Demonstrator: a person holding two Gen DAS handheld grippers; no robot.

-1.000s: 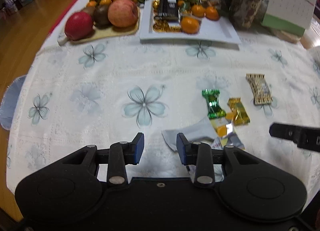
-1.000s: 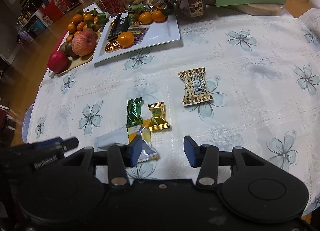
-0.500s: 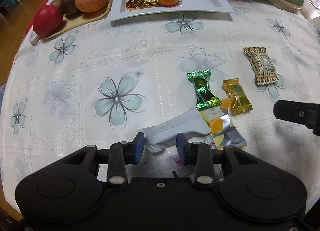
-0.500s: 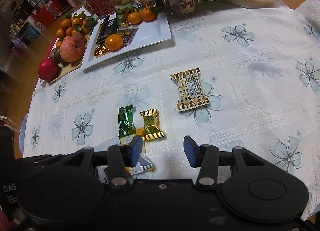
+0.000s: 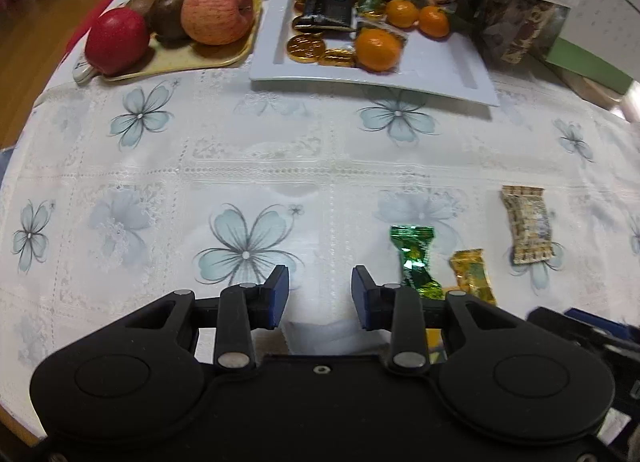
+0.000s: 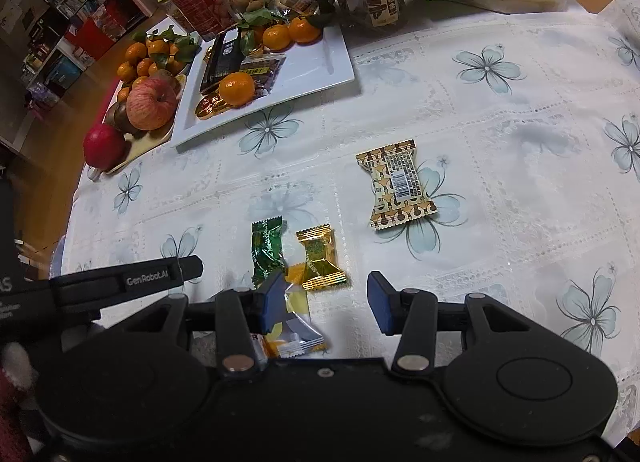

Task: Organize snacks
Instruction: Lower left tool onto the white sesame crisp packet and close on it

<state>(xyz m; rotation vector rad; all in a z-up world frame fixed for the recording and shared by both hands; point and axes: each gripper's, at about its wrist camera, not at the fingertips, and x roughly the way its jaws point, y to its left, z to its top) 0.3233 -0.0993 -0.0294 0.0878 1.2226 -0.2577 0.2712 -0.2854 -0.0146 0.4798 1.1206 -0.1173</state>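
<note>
Left wrist view: the left gripper hangs over the near edge of the surface, its jaws released with nothing pressed between them. They have just been closing a little, and the end of a white wrapper lies on the cloth just below the gap. To the right lie a green candy, a gold candy and a brown patterned snack bar. At the far edge stand a white plate with chocolate coins, mandarins and a dark bar, and a fruit tray.

Right wrist view: the right gripper hovers near the same edge, jaws apart and empty. A yellow-and-clear packet lies under its left jaw, touching the green and gold candies.

The step in hand looks like picking a loose snack, likely the white wrapper. Next, the left jaws need to drop astride it, clench, then carry it to the plate.

Count: five loose snacks, one of each kind; one plate; one fruit tray.
</note>
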